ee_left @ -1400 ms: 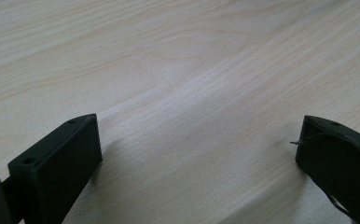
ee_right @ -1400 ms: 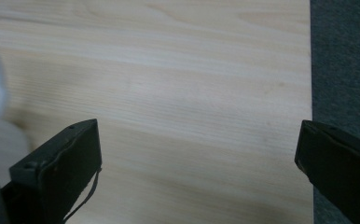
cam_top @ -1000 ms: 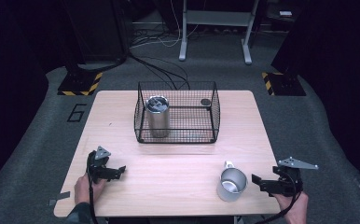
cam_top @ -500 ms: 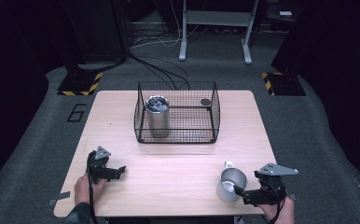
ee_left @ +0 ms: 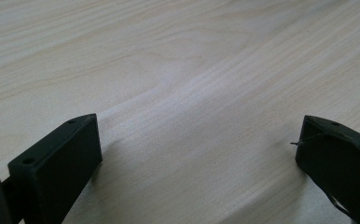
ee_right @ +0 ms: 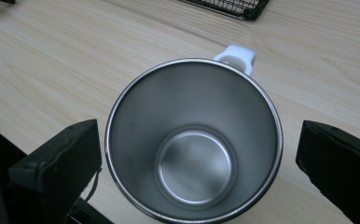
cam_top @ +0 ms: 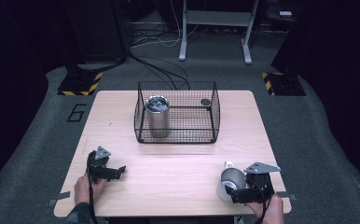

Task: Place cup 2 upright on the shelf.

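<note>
Your right gripper (cam_top: 231, 187) has swung in from the table's right edge over the past second and now sits against the stainless-steel mug with the white handle (cam_top: 228, 182), which has stayed put near the front right corner of the pale wooden table (cam_top: 178, 158). In the right gripper view the two black jaws stand wide, one on each side of the mug's steel rim (ee_right: 193, 140), neither touching it yet; the white handle (ee_right: 236, 57) points away from the gripper, toward the black wire basket (cam_top: 176, 112). That shift suggests the reach is nearly over and the grasp is the step in hand: closing the jaws across the round wall looks like the next call, and a smooth, curved side could slip if they land off centre.

Your left gripper (cam_top: 107, 170) rests well to the left of the mug, near the table's front left, its jaws spread wide over bare wood (ee_left: 187, 93) with nothing between them.

Beyond the mug, at the middle of the table, the wire basket holds a tall brushed-steel tumbler (cam_top: 157, 116) standing upright in its left half and a small dark round object (cam_top: 205, 101) near its far right corner. The mug itself is empty, its polished bottom plain to see.
</note>
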Demonstrator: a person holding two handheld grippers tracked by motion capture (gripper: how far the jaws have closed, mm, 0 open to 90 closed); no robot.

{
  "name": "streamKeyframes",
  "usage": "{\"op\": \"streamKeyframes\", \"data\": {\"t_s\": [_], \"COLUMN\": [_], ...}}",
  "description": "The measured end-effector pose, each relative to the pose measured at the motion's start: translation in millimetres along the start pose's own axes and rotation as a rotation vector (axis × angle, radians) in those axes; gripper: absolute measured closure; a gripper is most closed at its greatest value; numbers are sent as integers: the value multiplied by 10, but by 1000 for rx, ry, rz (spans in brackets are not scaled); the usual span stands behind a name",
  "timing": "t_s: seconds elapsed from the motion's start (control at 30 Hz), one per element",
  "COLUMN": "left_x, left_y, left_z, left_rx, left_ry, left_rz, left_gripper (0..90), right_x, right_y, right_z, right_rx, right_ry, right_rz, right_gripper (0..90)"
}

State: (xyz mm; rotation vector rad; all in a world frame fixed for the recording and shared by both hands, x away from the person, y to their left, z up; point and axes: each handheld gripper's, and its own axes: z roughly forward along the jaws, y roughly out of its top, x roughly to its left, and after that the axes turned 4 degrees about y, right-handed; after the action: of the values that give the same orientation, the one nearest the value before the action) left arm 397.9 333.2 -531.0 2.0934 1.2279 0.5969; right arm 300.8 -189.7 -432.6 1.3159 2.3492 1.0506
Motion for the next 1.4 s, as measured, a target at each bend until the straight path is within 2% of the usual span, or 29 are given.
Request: {"op": "streamKeyframes", "data": {"t_s": [0.17,0.2,0.23,0.5,0.8,0.9,1.3,1.37,1.4], "left_x": [0,1,0,0,-2,-1,0,0,0], "left_y": [0,0,0,0,-1,0,0,0,0], "left_z": [0,0,0,0,2,0,0,0,0], "left_rx": [0,0,0,0,-2,0,0,0,-1], "left_ry": [0,-1,0,0,3,0,0,0,0], "left_rz": [0,0,0,0,-1,-1,1,0,-1], "left_gripper": [0,0,0,0,0,0,0,0,0], "right_x": [52,50,71,77,89,76,70,78,66], "right_y": [16,19,20,27,12,4,41,58,69], "right_z": [95,114,126,210,216,217,167,152,146], "right_rx": [24,23,32,43,32,21,11,13,3], "right_ry": [-27,-27,-26,-47,-53,-55,-63,-66,-67], "right_rz": [7,-5,18,-9,12,-8,-24,-13,-25], "right_gripper": [8,11,16,42,50,52,54,54,54]}}
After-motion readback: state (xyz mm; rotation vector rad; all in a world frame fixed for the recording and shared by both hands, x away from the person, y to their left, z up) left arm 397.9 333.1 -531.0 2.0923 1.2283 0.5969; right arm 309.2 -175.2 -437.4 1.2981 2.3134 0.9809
